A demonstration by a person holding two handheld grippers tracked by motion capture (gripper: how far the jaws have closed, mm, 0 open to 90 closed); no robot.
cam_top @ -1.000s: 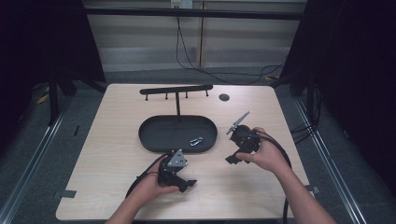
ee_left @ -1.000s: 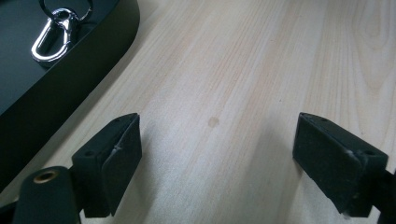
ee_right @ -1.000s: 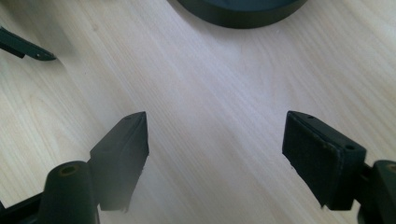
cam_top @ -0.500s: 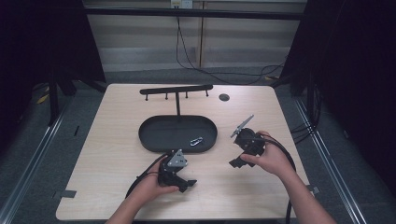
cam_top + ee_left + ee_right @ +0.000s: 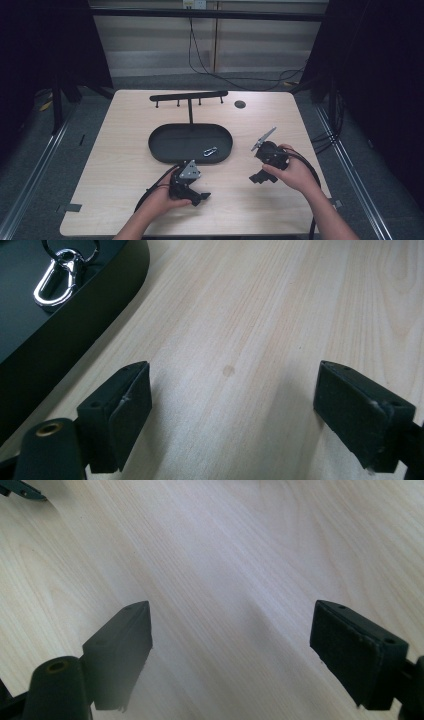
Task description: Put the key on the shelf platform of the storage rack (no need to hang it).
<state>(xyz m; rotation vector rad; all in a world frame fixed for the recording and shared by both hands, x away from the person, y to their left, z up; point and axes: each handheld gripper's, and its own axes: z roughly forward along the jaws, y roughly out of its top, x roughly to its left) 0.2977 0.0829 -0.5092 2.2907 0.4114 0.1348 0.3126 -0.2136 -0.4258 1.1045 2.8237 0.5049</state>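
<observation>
A black oval tray [image 5: 165, 150] lies mid-table with a silver carabiner clip [image 5: 210, 151] in its right end. My left gripper [image 5: 199, 196] rests low over the wood in front of the tray. In the left gripper view its jaws [image 5: 232, 415] stand open over bare table, with the tray wall [image 5: 75, 325] and the clip [image 5: 55, 282] at the upper left. My right gripper [image 5: 260, 177] is held to the right of the tray, pointing down at the table. Its jaws [image 5: 230, 655] have just been opening and stand wide with nothing between them.
A black T-shaped rack with pegs [image 5: 189, 96] stands behind the tray. A small black disc [image 5: 240, 104] lies at the back right. Cables trail from both grippers toward the near edge. Bare wood lies on both sides of the tray.
My right gripper has drifted slightly right and nearer, away from the tray. The left gripper has kept still.
</observation>
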